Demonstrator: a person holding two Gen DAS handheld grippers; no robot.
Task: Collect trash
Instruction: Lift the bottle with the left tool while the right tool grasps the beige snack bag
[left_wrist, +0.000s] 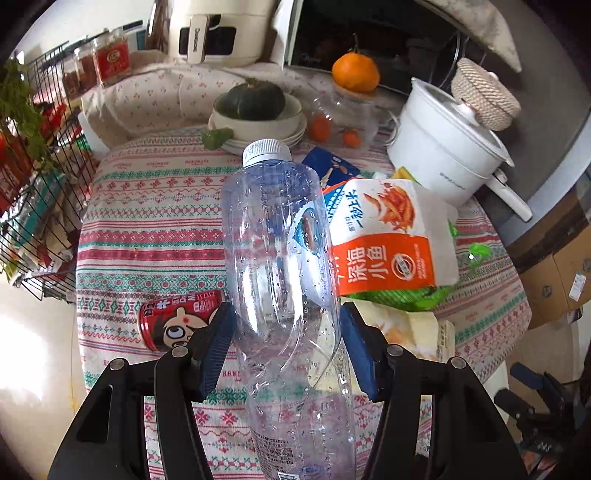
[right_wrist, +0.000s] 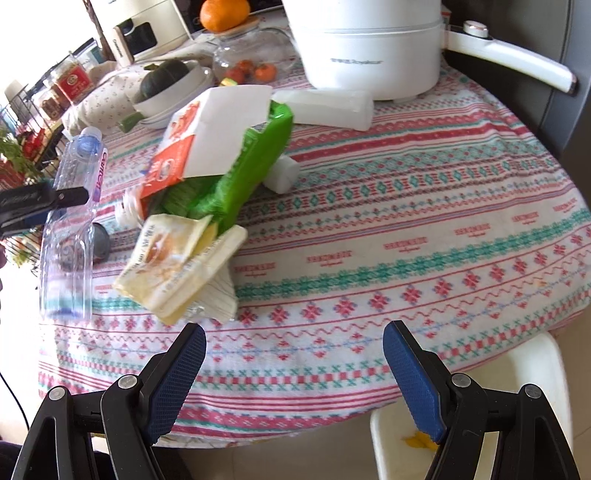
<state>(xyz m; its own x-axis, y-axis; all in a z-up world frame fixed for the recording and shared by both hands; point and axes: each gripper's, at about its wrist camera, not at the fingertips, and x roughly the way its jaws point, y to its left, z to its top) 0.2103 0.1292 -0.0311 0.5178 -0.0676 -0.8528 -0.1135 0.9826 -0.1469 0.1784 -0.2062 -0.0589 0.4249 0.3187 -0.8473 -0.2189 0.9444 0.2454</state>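
Trash is spread over the near half of the patterned tablecloth (right_wrist: 406, 221), and one piece is already in hand: the left gripper (left_wrist: 286, 343) has both blue pads pressed on the sides of an empty clear plastic bottle (left_wrist: 280, 258), cap pointing away, apparently lifted above the cloth. The right gripper (right_wrist: 293, 373) hangs at the table's near edge with its jaws wide apart and nothing between them; a white bin (right_wrist: 480, 406) shows just below it, seemingly the place for the rubbish. Still on the table, nearest first, are a yellowish snack wrapper (right_wrist: 173, 266), a red drink can (left_wrist: 173, 321) lying on its side, a green bag (right_wrist: 243, 166) with an orange-and-white snack packet (left_wrist: 391, 240) propped on it, and a blue packet (left_wrist: 332, 168) behind. Judging by that, collection is early, with most pieces left.
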